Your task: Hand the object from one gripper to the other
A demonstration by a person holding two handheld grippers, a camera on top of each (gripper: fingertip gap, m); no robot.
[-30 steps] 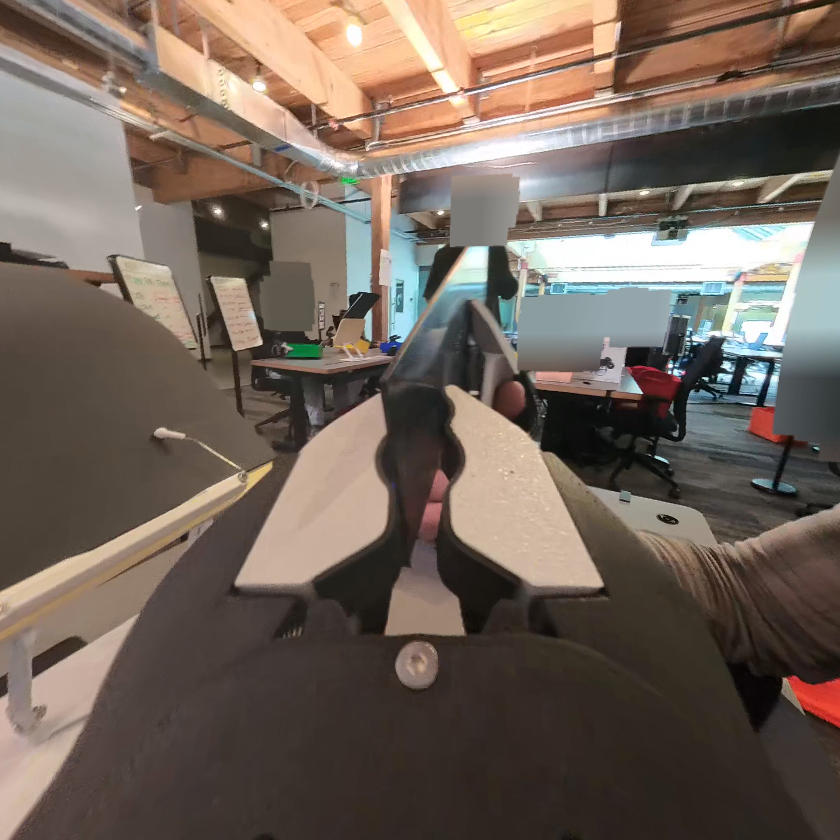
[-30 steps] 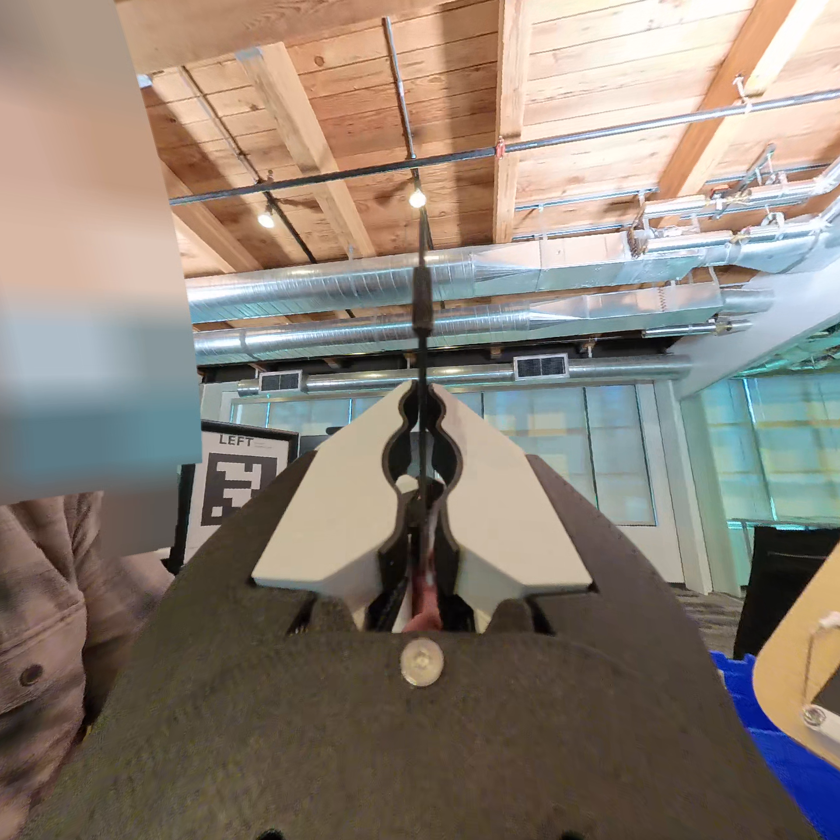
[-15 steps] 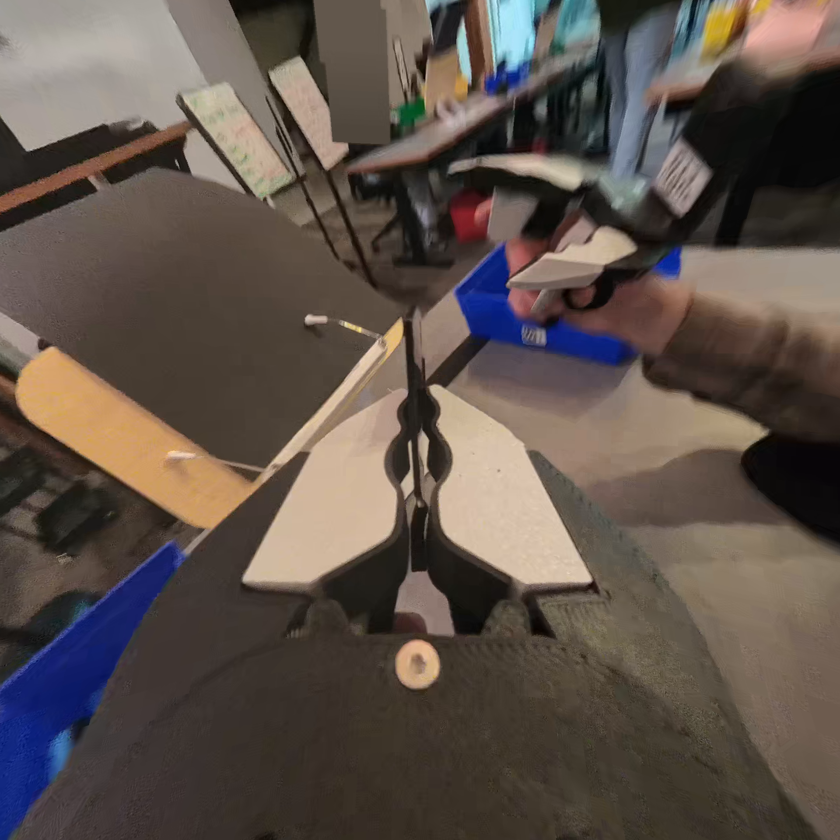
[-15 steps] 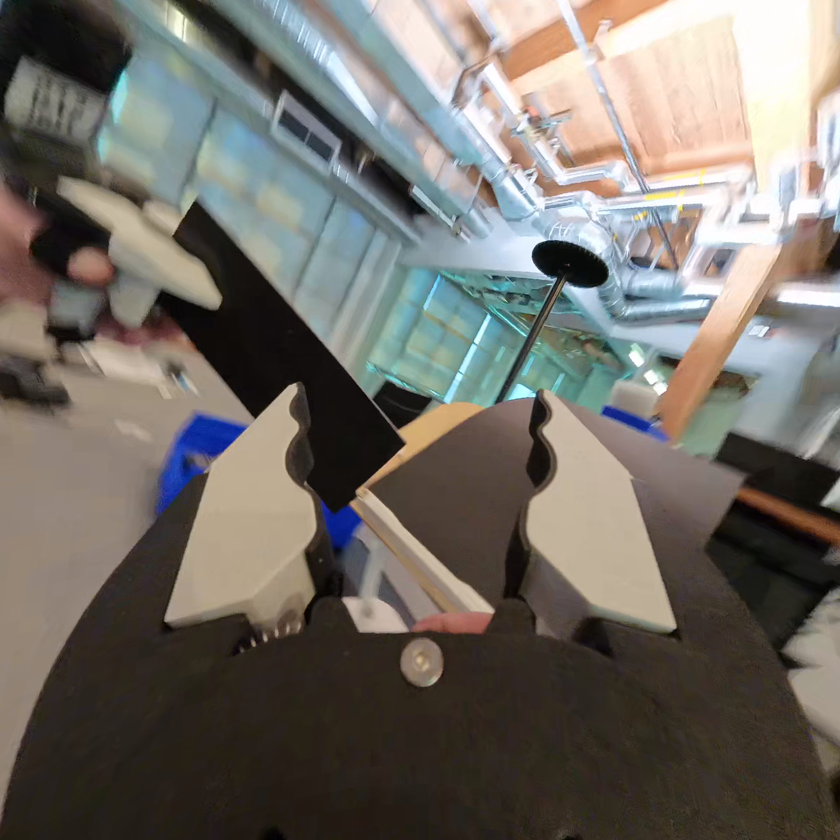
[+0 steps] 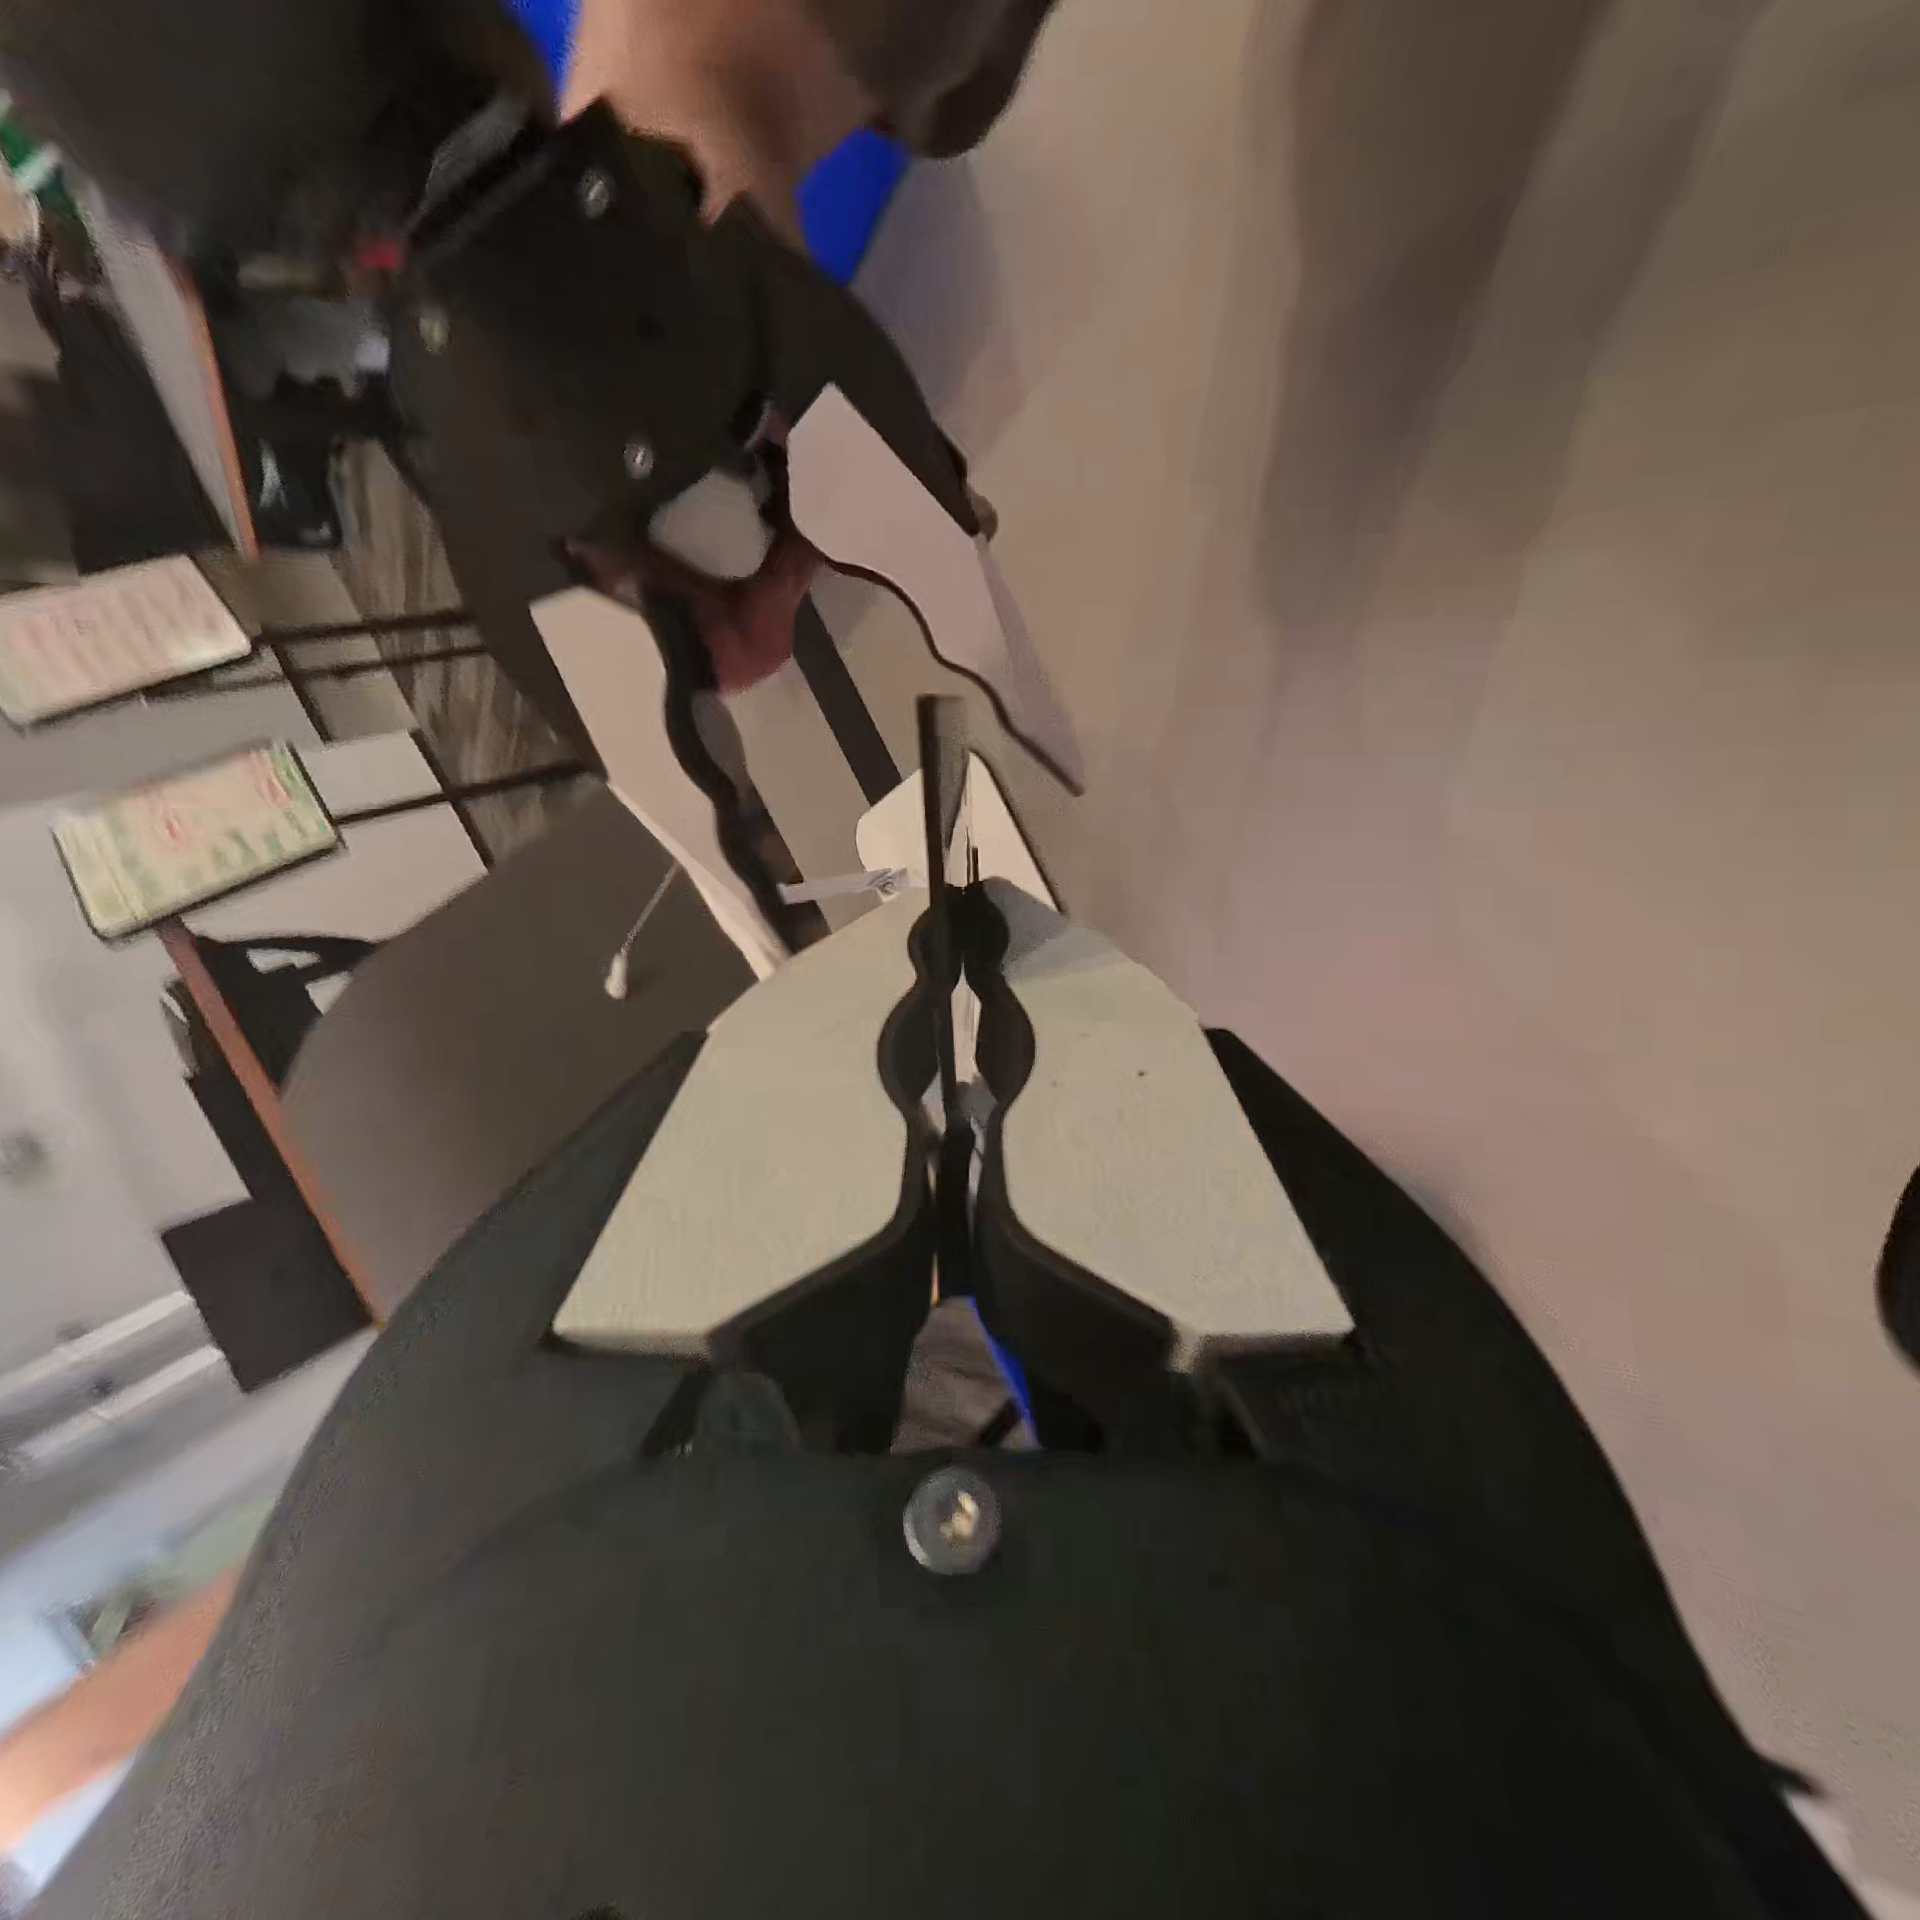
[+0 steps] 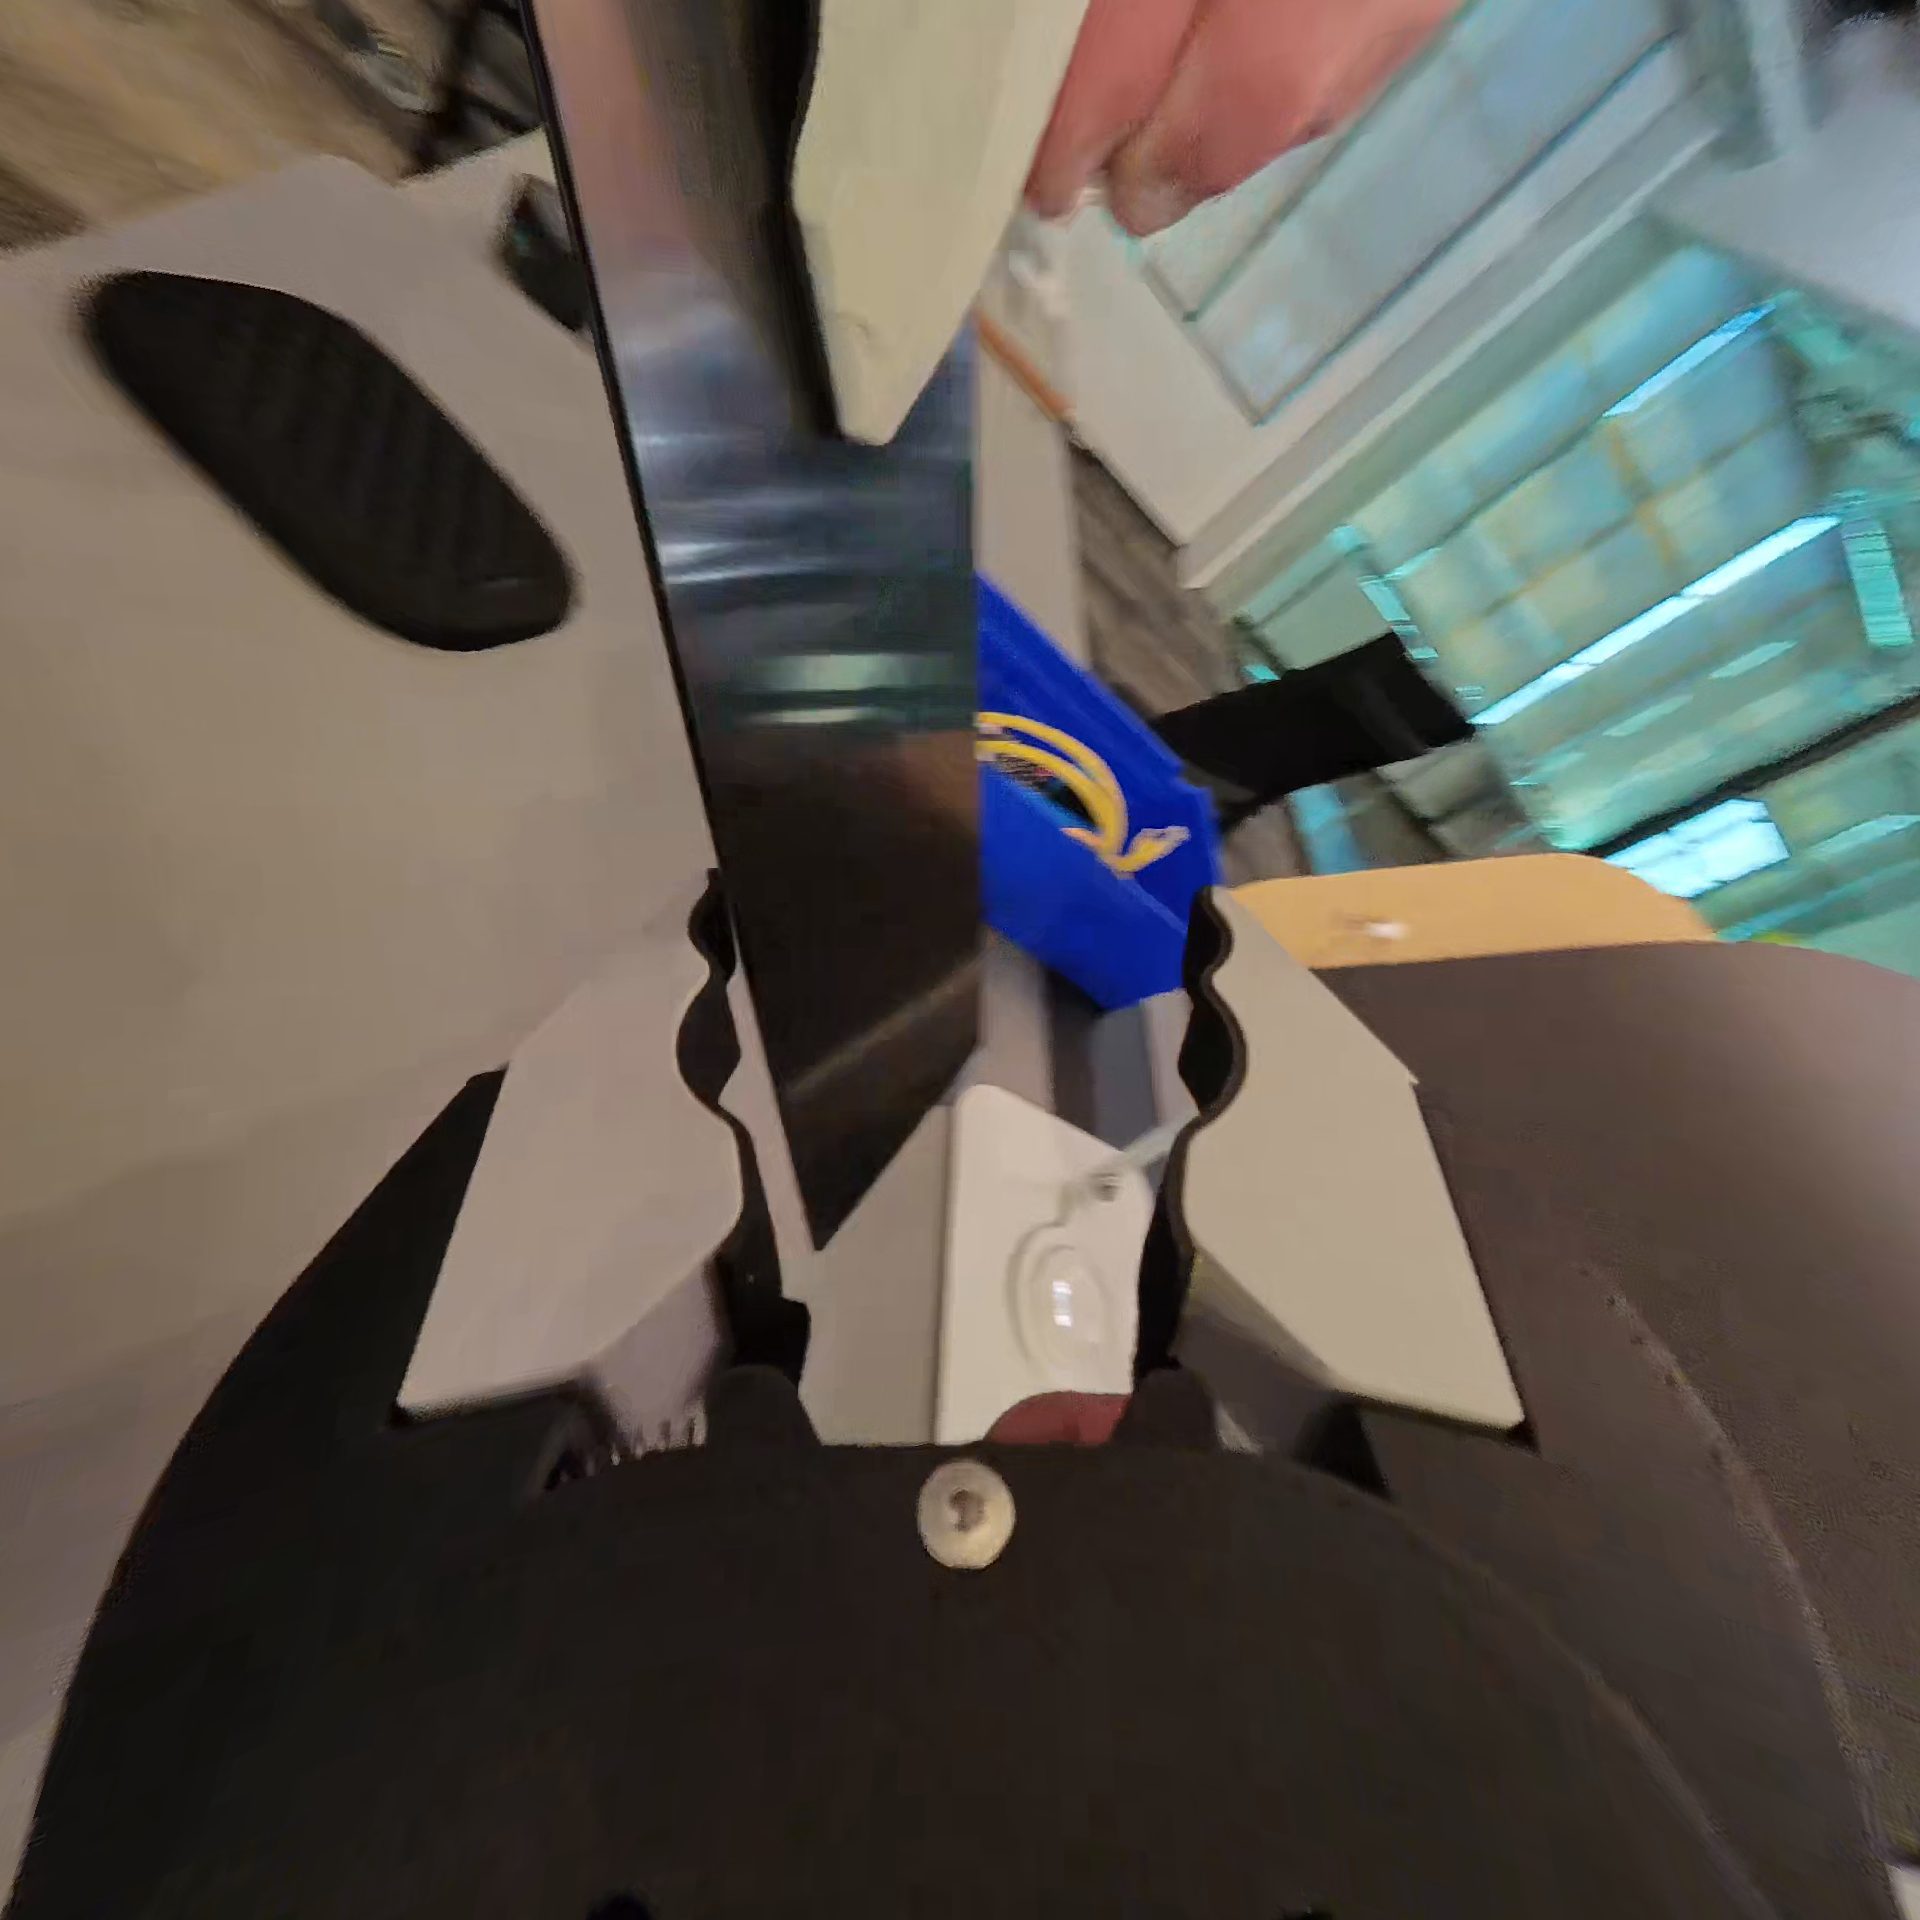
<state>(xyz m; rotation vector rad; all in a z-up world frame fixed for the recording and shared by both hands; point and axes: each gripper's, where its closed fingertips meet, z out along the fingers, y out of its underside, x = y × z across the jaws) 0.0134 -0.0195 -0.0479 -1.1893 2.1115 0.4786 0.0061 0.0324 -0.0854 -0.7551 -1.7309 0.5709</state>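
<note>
While clamped edge-on in left gripper (image 5: 954, 914), thin black plate (image 5: 940, 790) shows only as a dark sliver poking past the fingertips in left wrist view. Beyond plate: right gripper (image 5: 894, 665), jaws spread wide, one pale finger (image 5: 1023, 665) right of plate's far end, the other left of it. Hand (image 5: 748, 623) visible behind that gripper's body. Blue bin (image 5: 847, 203) further off above plate, blurred.

Right wrist view: same plate (image 6: 821, 727) seen broadside, glossy, reflective. Lower corner sits between right gripper (image 6: 951, 925) fingers, close to left finger (image 6: 623, 1122); contact unclear from blur, clear gap to the right one. Nothing pinched, released. Top of plate pinched by left gripper's pale fingertip (image 6: 894, 229), person's fingers (image 6: 1174, 114) right of it. Blue bin (image 6: 1081, 894) just right of plate, behind it. White table (image 6: 260, 883) left of plate.
</note>
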